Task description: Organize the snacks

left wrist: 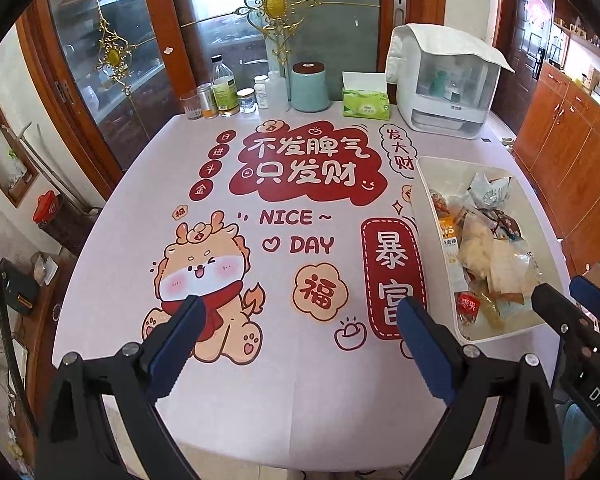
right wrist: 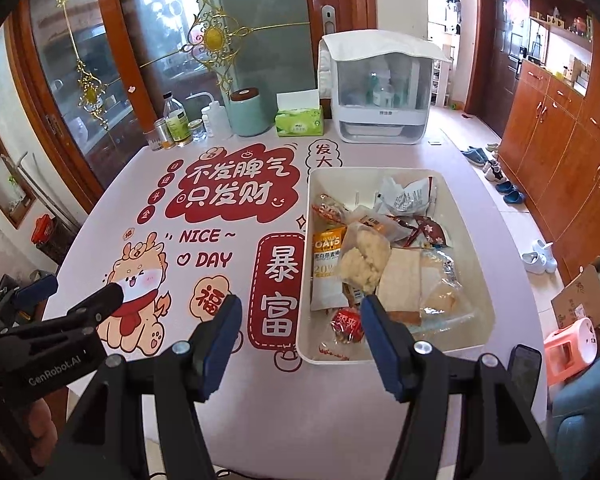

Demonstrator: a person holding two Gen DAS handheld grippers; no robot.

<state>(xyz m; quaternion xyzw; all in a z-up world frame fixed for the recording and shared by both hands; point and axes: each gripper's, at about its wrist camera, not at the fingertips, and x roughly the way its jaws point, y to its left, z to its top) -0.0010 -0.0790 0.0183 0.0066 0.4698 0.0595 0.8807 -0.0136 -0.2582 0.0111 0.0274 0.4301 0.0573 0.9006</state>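
Snacks (right wrist: 376, 256) fill the white bin (right wrist: 485, 312) at right; both tongs, left (left wrist: 300, 320) and right (right wrist: 298, 316), gape empty. Sorting seems finished; next, probably withdraw.

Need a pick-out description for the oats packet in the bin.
Find the white bin on the right of the printed tablecloth. The oats packet lies flat along its left wall. It alone has an orange top with white "OATS" lettering.

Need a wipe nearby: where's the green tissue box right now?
The green tissue box stands at the table's far edge, between the teal canister on its left and the white covered appliance on its right, beyond the snack bin.
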